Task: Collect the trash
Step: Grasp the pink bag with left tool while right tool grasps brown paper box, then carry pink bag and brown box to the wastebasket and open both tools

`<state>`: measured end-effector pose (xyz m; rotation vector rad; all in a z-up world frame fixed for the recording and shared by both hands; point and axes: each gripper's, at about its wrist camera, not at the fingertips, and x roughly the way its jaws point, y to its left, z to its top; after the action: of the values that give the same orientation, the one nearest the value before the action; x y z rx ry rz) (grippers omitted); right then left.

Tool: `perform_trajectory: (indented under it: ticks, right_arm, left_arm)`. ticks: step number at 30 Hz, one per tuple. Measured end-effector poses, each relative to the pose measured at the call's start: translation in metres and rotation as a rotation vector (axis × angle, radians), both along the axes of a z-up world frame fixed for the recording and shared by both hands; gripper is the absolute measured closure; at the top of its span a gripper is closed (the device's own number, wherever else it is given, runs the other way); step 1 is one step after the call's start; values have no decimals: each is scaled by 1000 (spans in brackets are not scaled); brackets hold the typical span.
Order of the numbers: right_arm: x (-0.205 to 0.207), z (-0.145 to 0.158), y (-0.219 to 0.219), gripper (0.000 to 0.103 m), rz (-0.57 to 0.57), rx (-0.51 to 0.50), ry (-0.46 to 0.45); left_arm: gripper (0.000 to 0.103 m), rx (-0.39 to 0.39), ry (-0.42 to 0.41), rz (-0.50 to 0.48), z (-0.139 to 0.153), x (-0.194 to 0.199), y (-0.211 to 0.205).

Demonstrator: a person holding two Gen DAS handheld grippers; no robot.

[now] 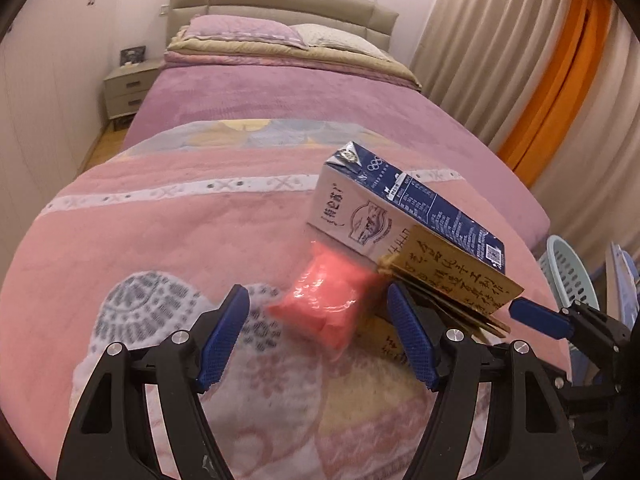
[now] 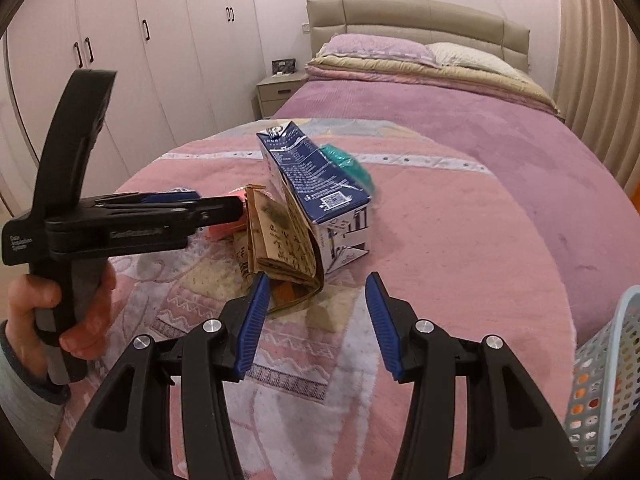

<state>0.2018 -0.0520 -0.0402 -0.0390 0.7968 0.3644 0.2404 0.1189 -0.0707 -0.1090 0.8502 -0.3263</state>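
So the trash is all bunched in one little pile on the pink patterned blanket point(image 2: 460, 264) at the foot of the bed: a blue and white milk carton point(image 2: 320, 196) lying tilted, a folded yellow-brown paper booklet point(image 2: 280, 240) with handwriting leaning right against its near end, a pink plastic bag point(image 1: 324, 300) just left of the booklet (pretty blurry in the left wrist view), and a teal something point(image 2: 348, 164) peeking out behind the carton in the right wrist view, can't really tell what it is. In the left wrist view the pile sits centre-right of the frame; in the right wrist view it's dead centre. The left gripper point(image 1: 320, 332) has its blue fingers spread wide with the pink bag in the gap between them, pads not pressing on it as far as I can see. The right gripper point(image 2: 316, 316) is parted too, nothing between its fingers, with the booklet's lower corner just beyond its left fingertip. In the right wrist view a person's hand point(image 2: 60, 312) at the lower left of the frame grips the left gripper's black handle. A pale blue perforated basket point(image 2: 604, 380) sits at the lower right edge, off the bed's side. Further back there's the purple bedspread point(image 2: 440, 120), pillows point(image 2: 380, 50) at the beige headboard point(image 2: 416, 14), a nightstand point(image 2: 278, 94) and white wardrobes point(image 2: 140, 60) upper left.
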Motion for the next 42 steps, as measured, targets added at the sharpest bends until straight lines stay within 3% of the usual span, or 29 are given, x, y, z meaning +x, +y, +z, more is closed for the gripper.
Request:
perform_trajectory:
  ticks: [3,9,16,18,20,25,30,39,42]
  right_arm:
    - [3,-5,1,57,10,7,15]
    - [7,-10,9,57,13,-6,17]
    - [17,-12,17,58,-20,-4,37]
    - [19,-12,17,68,-28,-5,39]
    - [18,-12,13,86,-37,4,32]
    - [5,-8,-1,96,-57,41,12]
    - [-23,-4,-19,97,-91,41,-4]
    - [-49,-13,-27,95,-52,-43,32]
    - [-45,-14,-25,82,-61,-42,48]
  left_arm:
    - [36,-5,-7,-17,-7,0,-4]
    - [55,-71,-5,-14,-9,-3,4]
    - [59,-16,-40,-28,-5,-12,-9]
    - [59,5,-61,-31,-4,-16,-12]
    - [60,11,-80,-26,-1,-19,-13]
    - [61,-46,-107,-18,3,-24,-3]
    - [61,-74,-121,-9,6,-26,1]
    - [61,-41,-126,-26,7,-26,-5]
    - [61,-60,-118,-28,7,-26,-4]
